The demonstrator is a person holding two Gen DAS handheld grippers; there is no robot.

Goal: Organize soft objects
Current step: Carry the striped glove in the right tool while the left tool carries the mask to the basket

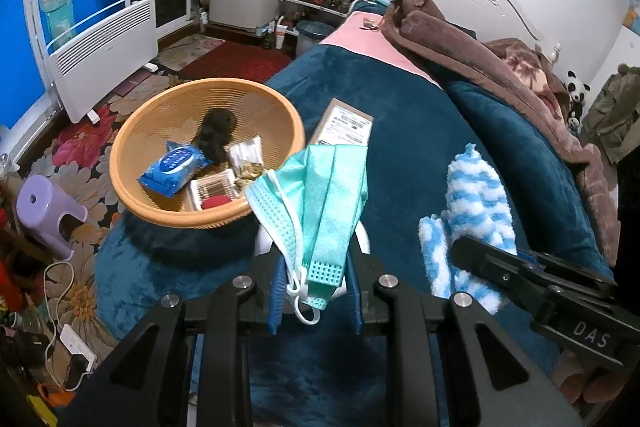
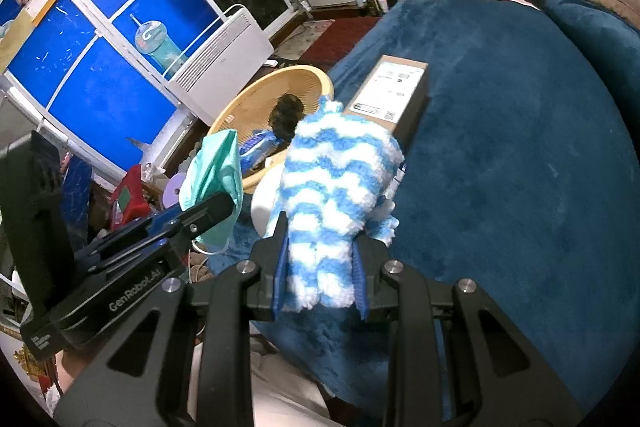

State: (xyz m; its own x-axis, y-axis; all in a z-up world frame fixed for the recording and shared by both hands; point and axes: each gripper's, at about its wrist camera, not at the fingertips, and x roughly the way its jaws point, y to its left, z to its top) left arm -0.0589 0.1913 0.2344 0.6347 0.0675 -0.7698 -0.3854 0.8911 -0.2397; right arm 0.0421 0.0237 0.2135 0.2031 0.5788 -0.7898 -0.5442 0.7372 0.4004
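My left gripper (image 1: 316,291) is shut on a green face mask (image 1: 320,203), which hangs raised above the blue bedspread, just right of the orange basket (image 1: 132,135). My right gripper (image 2: 320,279) is shut on a fluffy blue-and-white striped sock (image 2: 336,187), also lifted off the bed. In the left wrist view the sock (image 1: 476,199) and the right gripper (image 1: 460,247) appear at the lower right. In the right wrist view the mask (image 2: 218,171) hangs from the left gripper (image 2: 224,205) at the left. The basket (image 2: 256,103) holds a dark fuzzy item (image 1: 216,135), a blue wipes pack (image 1: 176,167) and small packets.
A brown cardboard box (image 1: 346,125) lies on the blue bedspread (image 1: 400,99) behind the mask. A white round object (image 2: 266,199) sits under the held items. Brown blankets (image 1: 480,59) pile along the bed's far side. On the floor stand a purple stool (image 1: 48,211) and a white heater (image 1: 104,55).
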